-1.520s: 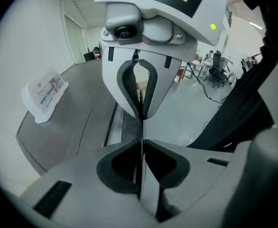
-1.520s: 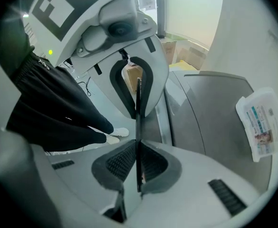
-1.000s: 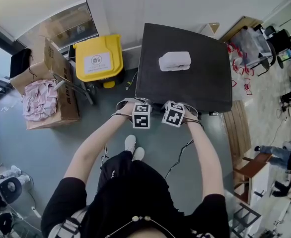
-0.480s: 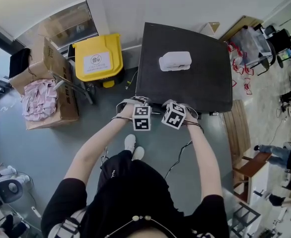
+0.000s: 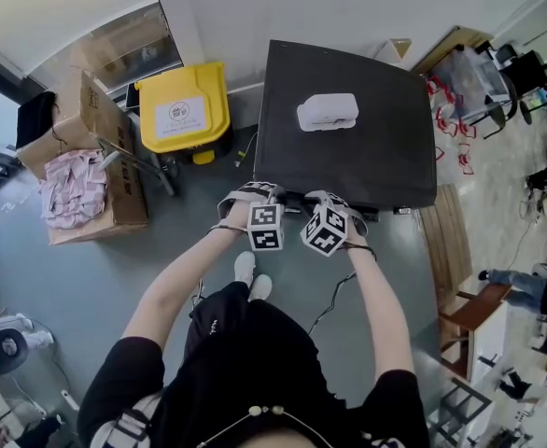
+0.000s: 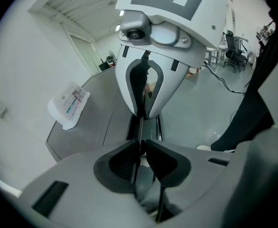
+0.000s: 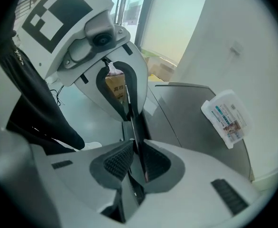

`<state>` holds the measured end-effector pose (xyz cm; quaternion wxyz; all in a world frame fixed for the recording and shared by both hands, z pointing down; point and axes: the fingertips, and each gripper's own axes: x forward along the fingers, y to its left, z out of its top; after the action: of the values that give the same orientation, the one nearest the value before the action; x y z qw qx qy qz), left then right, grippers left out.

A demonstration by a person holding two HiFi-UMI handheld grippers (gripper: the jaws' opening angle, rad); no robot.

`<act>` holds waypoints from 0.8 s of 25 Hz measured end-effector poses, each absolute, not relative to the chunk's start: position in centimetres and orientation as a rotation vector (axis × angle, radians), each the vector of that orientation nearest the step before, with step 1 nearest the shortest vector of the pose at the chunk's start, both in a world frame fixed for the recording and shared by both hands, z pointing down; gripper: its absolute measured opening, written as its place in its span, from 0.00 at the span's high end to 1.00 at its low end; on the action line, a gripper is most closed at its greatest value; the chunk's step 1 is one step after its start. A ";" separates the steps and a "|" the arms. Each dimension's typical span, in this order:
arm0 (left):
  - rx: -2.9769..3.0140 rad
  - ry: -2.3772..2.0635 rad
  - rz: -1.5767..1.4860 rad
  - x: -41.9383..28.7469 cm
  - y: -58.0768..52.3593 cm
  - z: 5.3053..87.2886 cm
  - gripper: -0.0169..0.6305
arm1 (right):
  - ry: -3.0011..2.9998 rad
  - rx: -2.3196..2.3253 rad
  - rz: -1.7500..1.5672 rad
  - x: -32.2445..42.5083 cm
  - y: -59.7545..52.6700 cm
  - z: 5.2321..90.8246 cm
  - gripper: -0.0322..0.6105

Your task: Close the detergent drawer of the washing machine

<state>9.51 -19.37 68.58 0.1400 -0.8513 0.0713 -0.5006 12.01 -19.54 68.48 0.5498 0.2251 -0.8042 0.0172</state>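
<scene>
1. Left gripper view: the thin dark grey plastic front panel of the detergent drawer [image 6: 140, 127] is seen edge-on. It runs between the jaws of the left gripper [image 6: 141, 148] and on to the opposite gripper.
2. The drawer is located at the upper front of the dark grey box-shaped washing machine [image 5: 348, 157], near its left corner. It is judged to project a little. How far cannot be told.
3. The jaws of the left gripper are opening. The panel edge stands between them, against one pad, and a narrow gap is left at the other.
4. The jaws of the right gripper [image 7: 135, 151] are opening too. The same panel is between them, and the pads are judged to be just slack on it.
5. The drawer is expected to be light, stiff and smooth, and to slide easily on its guides. A flat push on the middle of the front face is advised. A push at one end could skew it, and the thin edge could slip from a pinch.
6. A white plastic packet [image 5: 328, 113] lies on the machine top.
7. A yellow lidded bin [image 5: 182, 110] stands just beside the machine.
</scene>
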 end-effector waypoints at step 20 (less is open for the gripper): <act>-2.343 0.469 -1.363 9.7 -20.1 67.8 0.86 | -1.826 0.548 -0.103 12.1 -19.9 68.4 0.86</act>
<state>9.72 -20.09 67.84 0.1940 -0.8356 0.1672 -0.4860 12.07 -19.88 68.35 0.5779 0.2343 -0.7805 -0.0440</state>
